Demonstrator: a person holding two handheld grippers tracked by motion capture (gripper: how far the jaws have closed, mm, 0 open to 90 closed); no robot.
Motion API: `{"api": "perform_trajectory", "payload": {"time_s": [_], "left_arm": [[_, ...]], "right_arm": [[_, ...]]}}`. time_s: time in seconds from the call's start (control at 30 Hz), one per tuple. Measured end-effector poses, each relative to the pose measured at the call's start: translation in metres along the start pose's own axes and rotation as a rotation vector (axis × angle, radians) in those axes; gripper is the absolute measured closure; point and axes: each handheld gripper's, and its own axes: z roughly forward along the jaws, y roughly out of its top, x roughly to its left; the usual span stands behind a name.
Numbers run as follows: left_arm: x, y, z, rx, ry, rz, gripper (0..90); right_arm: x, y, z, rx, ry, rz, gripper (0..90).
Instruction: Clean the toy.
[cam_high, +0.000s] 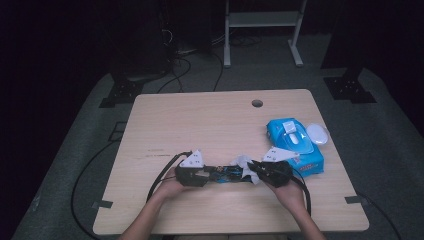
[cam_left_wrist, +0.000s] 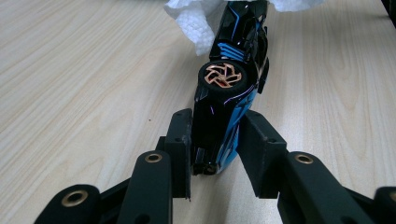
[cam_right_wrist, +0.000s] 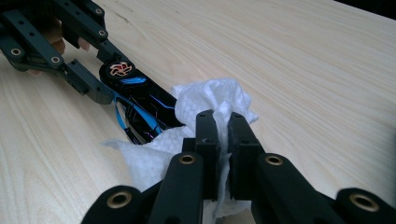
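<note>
Partly, the white wipe hides the toy car.

Far half of the pale wooden table: open board, free passage, broken only by a small round cable hole. Right side blocked by a blue wet-wipe pack with its white oval lid lying beside it. Near middle taken up by a black-and-blue toy car and a crumpled white tissue. Left edge open.

Black toy car with blue stripes, copper wheel; white wipe.
</note>
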Motion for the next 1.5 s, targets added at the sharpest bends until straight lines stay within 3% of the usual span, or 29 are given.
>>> {"api": "perform_trajectory", "payload": {"time_s": [0.13,0.3,0.5,0.9,1.2,1.37,1.5], "left_arm": [[0.001,0.0,-0.001,0.003,0.006,0.008,65.5],[0.003,-0.001,-0.001,-0.005,0.018,-0.013,65.0],[0.003,-0.002,-0.002,-0.005,0.017,-0.027,63.8],[0.005,0.002,-0.012,-0.066,-0.053,-0.113,51.0],[0.01,0.019,-0.01,-0.072,-0.083,-0.129,45.0],[0.019,0.023,-0.01,-0.074,-0.078,-0.17,44.2],[0.027,0.02,-0.009,-0.072,-0.08,-0.243,45.6]], "right_arm": [[0.001,0.003,0.0,-0.004,0.014,0.008,84.0],[0.004,0.004,0.001,-0.005,0.032,0.001,84.0],[0.004,0.001,0.001,-0.016,0.047,0.028,84.0],[0.006,-0.005,0.0,-0.047,0.052,0.023,84.1],[0.008,-0.006,-0.001,-0.044,0.053,-0.009,84.1],[0.008,-0.006,-0.001,-0.044,0.058,-0.017,84.2],[0.007,-0.006,-0.001,-0.044,0.063,-0.019,84.2]]}}
